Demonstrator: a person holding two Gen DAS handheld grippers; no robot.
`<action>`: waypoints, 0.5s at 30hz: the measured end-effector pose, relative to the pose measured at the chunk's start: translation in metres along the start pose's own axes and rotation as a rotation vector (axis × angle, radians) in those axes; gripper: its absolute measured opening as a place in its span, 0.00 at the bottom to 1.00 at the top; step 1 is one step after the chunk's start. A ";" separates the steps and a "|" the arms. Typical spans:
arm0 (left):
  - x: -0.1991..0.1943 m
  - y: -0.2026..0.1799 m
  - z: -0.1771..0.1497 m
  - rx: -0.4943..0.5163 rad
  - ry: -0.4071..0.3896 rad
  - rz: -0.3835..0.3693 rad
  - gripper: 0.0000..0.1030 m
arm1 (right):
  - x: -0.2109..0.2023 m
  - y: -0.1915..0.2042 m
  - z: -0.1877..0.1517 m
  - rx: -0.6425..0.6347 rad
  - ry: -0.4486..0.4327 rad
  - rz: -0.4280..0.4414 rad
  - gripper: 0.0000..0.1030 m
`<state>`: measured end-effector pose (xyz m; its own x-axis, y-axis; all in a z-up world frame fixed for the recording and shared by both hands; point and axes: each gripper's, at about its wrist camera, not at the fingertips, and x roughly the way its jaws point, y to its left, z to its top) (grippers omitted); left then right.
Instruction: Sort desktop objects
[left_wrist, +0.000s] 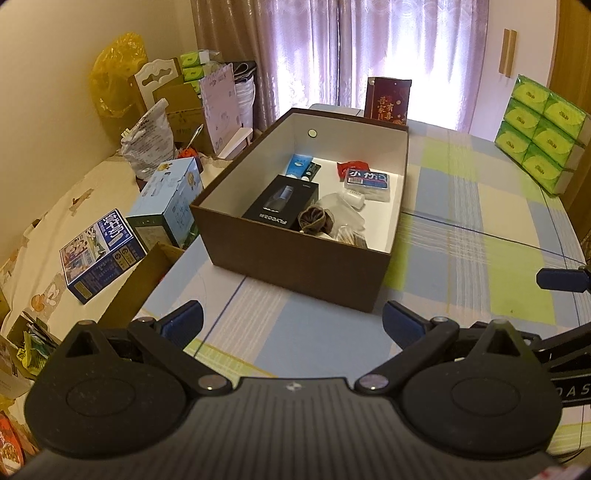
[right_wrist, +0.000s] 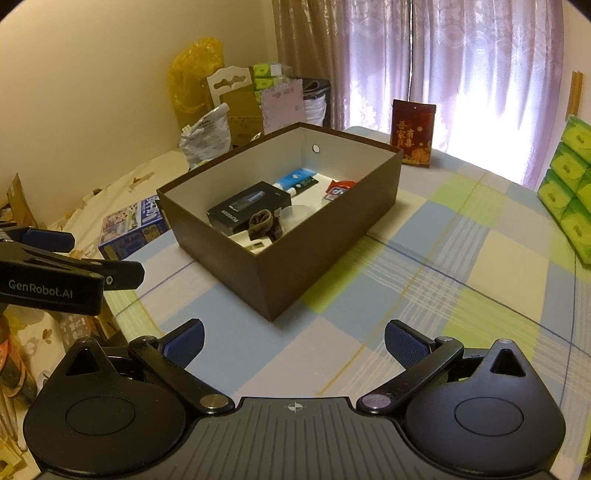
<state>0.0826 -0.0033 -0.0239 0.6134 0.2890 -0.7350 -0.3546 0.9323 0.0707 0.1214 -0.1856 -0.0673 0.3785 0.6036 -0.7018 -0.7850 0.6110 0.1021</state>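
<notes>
The tabletop (left_wrist: 461, 221), covered in a checked cloth, is seen bare near both grippers. A brown box (left_wrist: 295, 269) is set on it, open at the top, and already filled with a black carton (left_wrist: 282, 203), a blue tube (left_wrist: 298, 165), a packet (left_wrist: 366, 182) and a dark pouch (left_wrist: 314, 220). The left gripper (left_wrist: 291, 319) and right gripper (right_wrist: 293, 338) are held wide open and empty, short of the box. Sorting is judged near its end; a red card (right_wrist: 413, 132) stands beyond the box, and a long reach past it would be needed.
</notes>
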 end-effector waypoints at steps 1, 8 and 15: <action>0.000 -0.003 -0.001 0.000 0.001 0.000 0.99 | -0.001 -0.001 -0.001 -0.002 0.000 0.000 0.98; 0.002 -0.015 -0.005 -0.004 0.008 0.007 0.99 | -0.002 -0.011 -0.002 -0.007 0.001 0.005 0.98; 0.002 -0.019 -0.004 -0.009 0.010 0.016 0.99 | -0.001 -0.015 0.000 -0.014 -0.002 0.021 0.98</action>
<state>0.0881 -0.0215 -0.0297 0.6003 0.3019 -0.7407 -0.3709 0.9255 0.0766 0.1332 -0.1955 -0.0687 0.3629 0.6174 -0.6980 -0.7995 0.5911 0.1071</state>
